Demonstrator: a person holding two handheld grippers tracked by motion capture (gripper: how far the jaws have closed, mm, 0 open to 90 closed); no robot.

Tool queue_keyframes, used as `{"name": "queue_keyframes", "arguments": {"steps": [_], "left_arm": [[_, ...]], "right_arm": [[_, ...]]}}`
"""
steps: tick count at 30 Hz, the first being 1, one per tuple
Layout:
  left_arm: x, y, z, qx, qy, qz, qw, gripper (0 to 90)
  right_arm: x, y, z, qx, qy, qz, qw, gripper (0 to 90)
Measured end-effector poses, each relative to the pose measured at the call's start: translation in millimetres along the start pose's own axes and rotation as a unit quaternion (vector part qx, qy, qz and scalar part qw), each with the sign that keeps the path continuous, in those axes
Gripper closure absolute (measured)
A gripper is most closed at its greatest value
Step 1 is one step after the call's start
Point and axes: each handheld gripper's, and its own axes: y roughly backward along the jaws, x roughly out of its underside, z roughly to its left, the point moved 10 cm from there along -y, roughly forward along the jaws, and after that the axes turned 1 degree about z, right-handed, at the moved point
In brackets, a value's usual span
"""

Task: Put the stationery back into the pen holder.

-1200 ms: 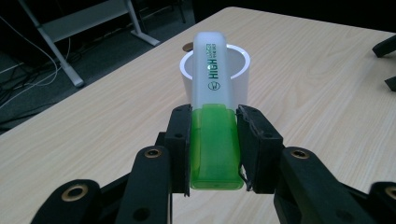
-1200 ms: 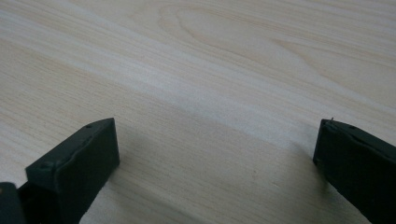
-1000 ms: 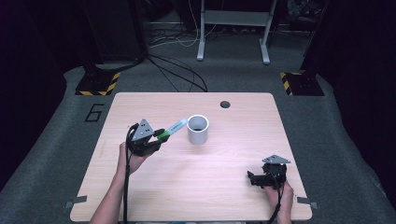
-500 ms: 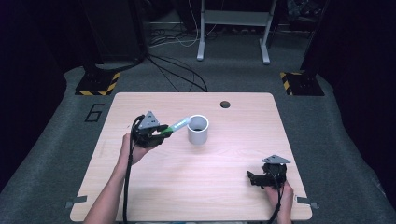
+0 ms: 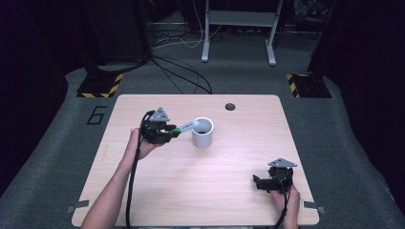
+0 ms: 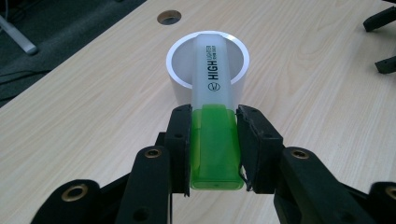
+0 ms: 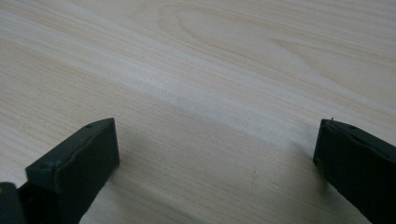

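Observation:
A green-capped highlighter point(image 6: 212, 116) with a frosted white body is clamped by its cap in my left gripper point(image 6: 214, 140). Its white end reaches over the rim of a white cup point(image 6: 182, 79). From above, the left gripper point(image 5: 168, 132) sits just left of the cup point(image 5: 202, 133), and the highlighter point(image 5: 185, 126) points right toward the cup's mouth. My right gripper point(image 5: 260, 182) rests low near the table's front right corner, jaws wide apart. Bare wood lies between its fingertips point(image 7: 215, 154).
The wooden table point(image 5: 200, 191) has a round cable hole point(image 5: 230, 106) at its far edge behind the cup. Dark floor with cables and a desk frame lies beyond. In the left gripper view the other gripper's black tips point(image 6: 380, 28) appear at the far right.
My left gripper has carried the highlighter up and to the right, bringing its white end over the cup's rim. The right gripper has stayed put.

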Motion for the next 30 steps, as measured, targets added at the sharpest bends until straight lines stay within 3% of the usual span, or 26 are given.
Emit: {"name": "queue_keyframes", "arguments": {"steps": [5,8,10,15,20,24,30], "left_arm": [[-4.3,-3.7,-0.9,0.008,0.003,0.014,0.9999,67.1],[-6.4,-8.2,0.5,0.018,-0.004,0.039,0.9991,67.1],[-8.3,-11.3,0.2,0.019,0.003,0.042,0.9989,67.1],[-9.6,-19.1,1.2,0.03,0.001,0.07,0.9971,67.1],[-13.3,-25.3,2.8,0.032,0.004,0.082,0.9961,67.1],[-15.4,-32.5,4.0,0.041,0.005,0.109,0.9931,67.1],[-18.5,-40.1,3.5,0.049,0.004,0.129,0.9904,67.0]], "right_arm": [[0.0,0.0,0.1,-0.001,0.0,0.0,1.0,0.0],[0.0,0.0,0.1,-0.001,0.0,0.0,1.0,0.0],[-0.1,-0.1,0.2,0.0,-0.001,0.0,1.0,0.0],[0.0,0.0,0.1,-0.001,0.0,0.0,1.0,0.0],[0.0,0.0,0.1,0.0,0.0,0.0,1.0,0.0],[-0.1,0.0,0.1,0.0,-0.001,0.0,1.0,0.0],[-0.1,0.0,0.2,0.0,-0.001,0.0,1.0,0.0]]}}
